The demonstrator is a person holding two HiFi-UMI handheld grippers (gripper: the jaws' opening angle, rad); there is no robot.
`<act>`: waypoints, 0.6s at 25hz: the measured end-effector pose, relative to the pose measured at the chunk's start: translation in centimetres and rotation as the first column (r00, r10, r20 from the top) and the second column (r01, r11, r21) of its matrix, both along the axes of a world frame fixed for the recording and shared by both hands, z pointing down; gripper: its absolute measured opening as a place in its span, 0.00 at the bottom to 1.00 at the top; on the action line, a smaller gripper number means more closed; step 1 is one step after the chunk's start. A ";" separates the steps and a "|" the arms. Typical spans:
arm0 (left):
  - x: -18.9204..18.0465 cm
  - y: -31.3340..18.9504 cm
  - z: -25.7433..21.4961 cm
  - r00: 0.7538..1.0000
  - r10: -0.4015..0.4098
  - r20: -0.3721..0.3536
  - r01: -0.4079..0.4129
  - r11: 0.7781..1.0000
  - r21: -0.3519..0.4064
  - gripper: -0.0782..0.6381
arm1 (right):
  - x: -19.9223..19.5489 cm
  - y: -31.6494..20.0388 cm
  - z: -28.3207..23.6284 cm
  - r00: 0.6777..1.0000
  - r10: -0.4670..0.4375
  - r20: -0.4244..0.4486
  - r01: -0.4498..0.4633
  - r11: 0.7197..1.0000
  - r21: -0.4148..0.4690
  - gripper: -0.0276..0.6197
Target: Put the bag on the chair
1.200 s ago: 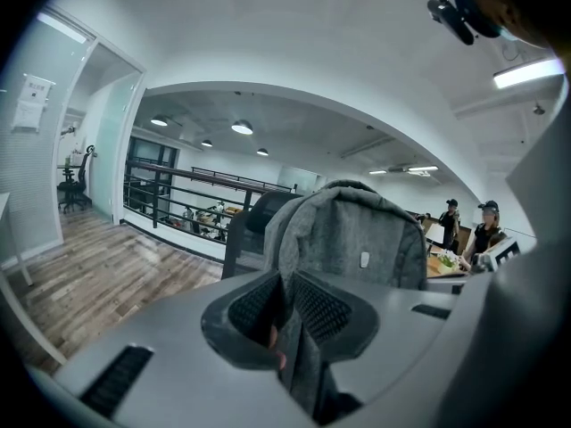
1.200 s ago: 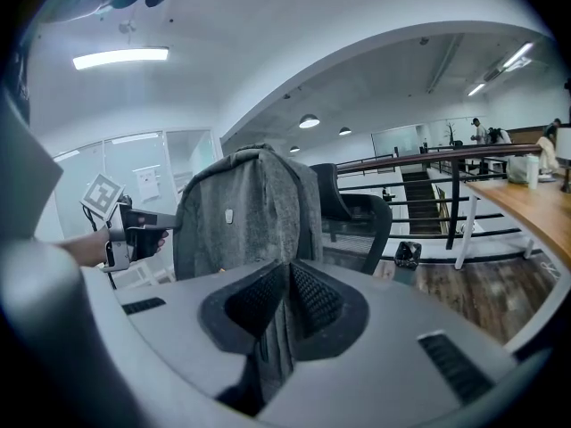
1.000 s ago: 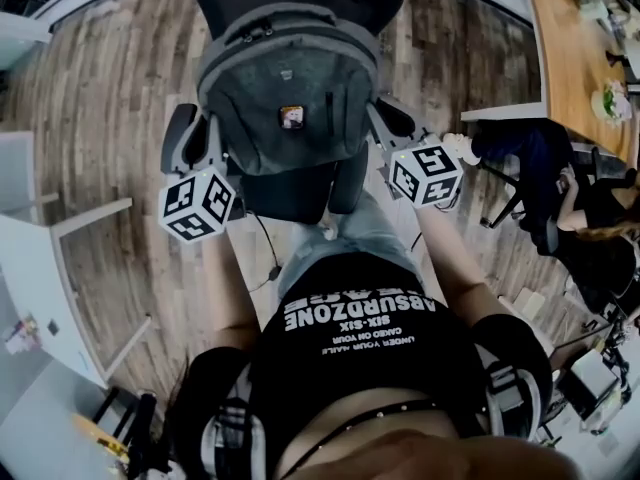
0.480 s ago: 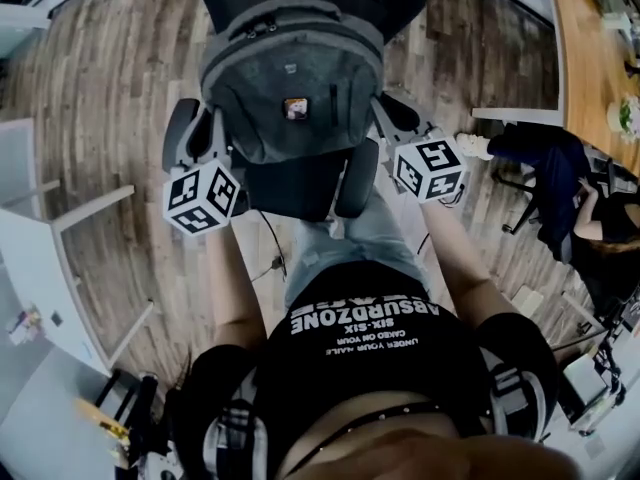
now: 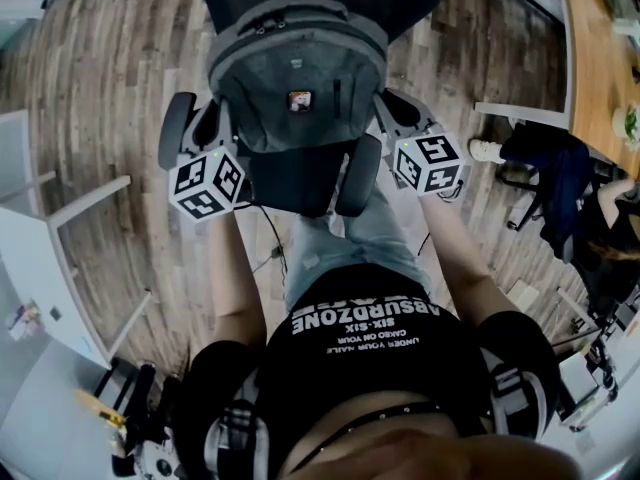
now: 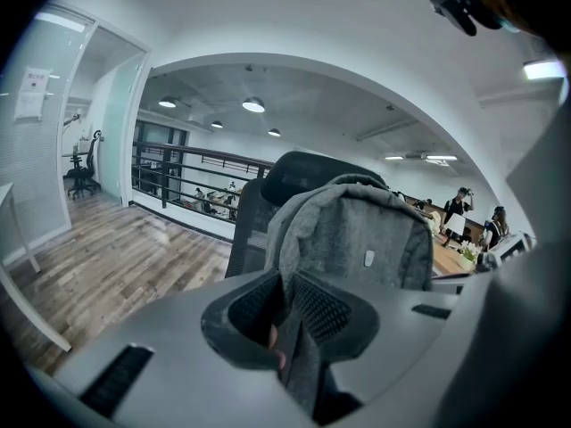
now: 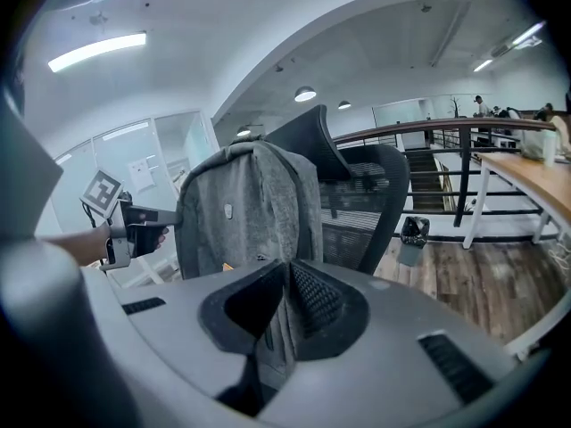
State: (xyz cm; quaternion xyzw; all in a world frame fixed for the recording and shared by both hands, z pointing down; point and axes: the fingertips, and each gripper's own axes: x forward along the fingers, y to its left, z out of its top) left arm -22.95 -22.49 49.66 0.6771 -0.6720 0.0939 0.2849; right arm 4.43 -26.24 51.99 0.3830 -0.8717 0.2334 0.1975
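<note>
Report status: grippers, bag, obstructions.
Left gripper shut on bag. Right gripper shut on bag. Bag upright over chair seat. No obstruction seen.

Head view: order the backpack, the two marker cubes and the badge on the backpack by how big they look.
1. backpack
2. left marker cube and right marker cube: they look alike, so tied
3. badge

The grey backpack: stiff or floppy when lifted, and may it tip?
Probably soft: the backpack fabric pinches thin in the left gripper and right gripper. It looks rounded, so perhaps padded. Upright, it may tip without the chair.
</note>
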 end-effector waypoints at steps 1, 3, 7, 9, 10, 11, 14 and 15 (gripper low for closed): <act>0.0 -0.3 0.3 1.000 -0.001 0.003 0.001 1.000 -0.003 0.20 | 0.0 -0.2 0.2 1.000 0.000 0.003 0.000 1.000 -0.002 0.11; -0.4 -0.8 0.8 1.000 -0.005 0.013 0.005 1.000 -0.005 0.20 | -0.3 -0.5 0.4 1.000 -0.002 0.009 0.002 1.000 0.000 0.11; -0.9 -1.7 1.1 0.999 -0.012 0.031 0.012 1.000 -0.007 0.20 | -0.8 -1.2 0.7 1.000 -0.001 0.005 0.001 1.000 -0.007 0.11; -0.8 -1.9 1.1 0.999 -0.009 0.034 0.009 1.000 -0.007 0.20 | -0.7 -1.2 1.0 1.000 0.003 0.006 -0.002 1.000 -0.015 0.11; -0.7 -1.9 1.1 0.999 -0.006 0.035 0.007 1.000 -0.008 0.20 | -0.7 -1.1 1.1 1.000 0.004 0.008 -0.004 1.000 -0.019 0.11; -0.7 -2.0 1.1 0.999 -0.004 0.036 0.004 1.000 -0.010 0.20 | -0.7 -1.1 1.2 1.000 0.005 0.008 -0.005 1.000 -0.023 0.11; -0.8 -2.3 1.8 0.999 0.000 0.039 0.001 1.000 -0.024 0.20 | -0.7 -1.0 1.9 1.000 0.007 0.003 -0.007 0.999 -0.037 0.11; -0.8 -2.5 2.1 0.999 0.000 0.039 0.001 1.000 -0.027 0.20 | -0.7 -1.2 2.2 1.000 0.009 0.001 -0.009 0.999 -0.042 0.11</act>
